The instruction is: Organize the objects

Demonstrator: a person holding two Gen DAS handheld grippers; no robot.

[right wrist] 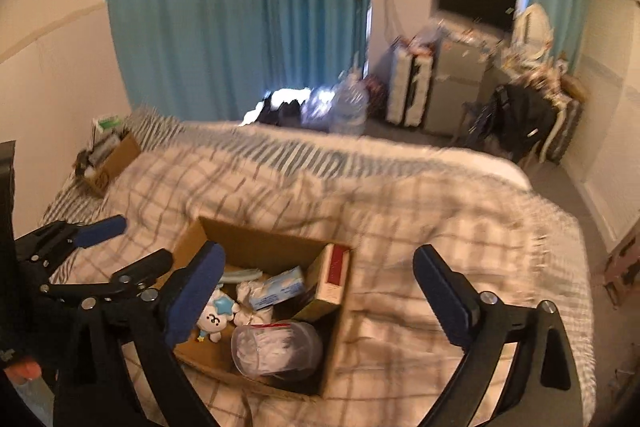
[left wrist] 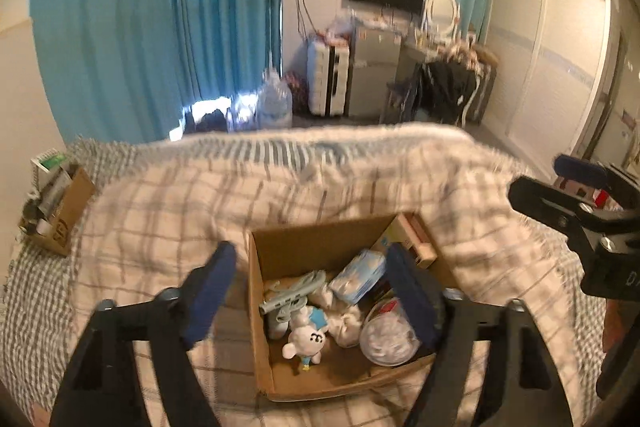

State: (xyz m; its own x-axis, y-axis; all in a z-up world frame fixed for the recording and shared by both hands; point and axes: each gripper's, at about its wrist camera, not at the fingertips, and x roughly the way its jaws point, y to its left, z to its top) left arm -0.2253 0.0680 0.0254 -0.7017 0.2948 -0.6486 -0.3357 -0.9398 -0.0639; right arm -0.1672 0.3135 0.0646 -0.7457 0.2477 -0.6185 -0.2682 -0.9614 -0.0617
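Observation:
An open cardboard box [left wrist: 262, 347] sits on the checked bed cover, also in the right wrist view [right wrist: 240, 239]. It holds a white mouse figure [left wrist: 305, 341], a blue tissue pack [left wrist: 360, 277], a clear round tub [left wrist: 386, 341], a grey cable [left wrist: 292, 295] and a red-and-white carton [right wrist: 334, 279]. My left gripper [left wrist: 312, 291] is open and empty above the box. My right gripper [right wrist: 316, 291] is open and empty, straddling the box's right side; it also shows in the left wrist view [left wrist: 552, 179].
A second cardboard box [left wrist: 60, 211] full of items sits at the bed's far left corner. Beyond the bed's foot are water bottles [left wrist: 274, 103], blue curtains, a suitcase [left wrist: 328, 83], a small fridge and a cluttered dresser.

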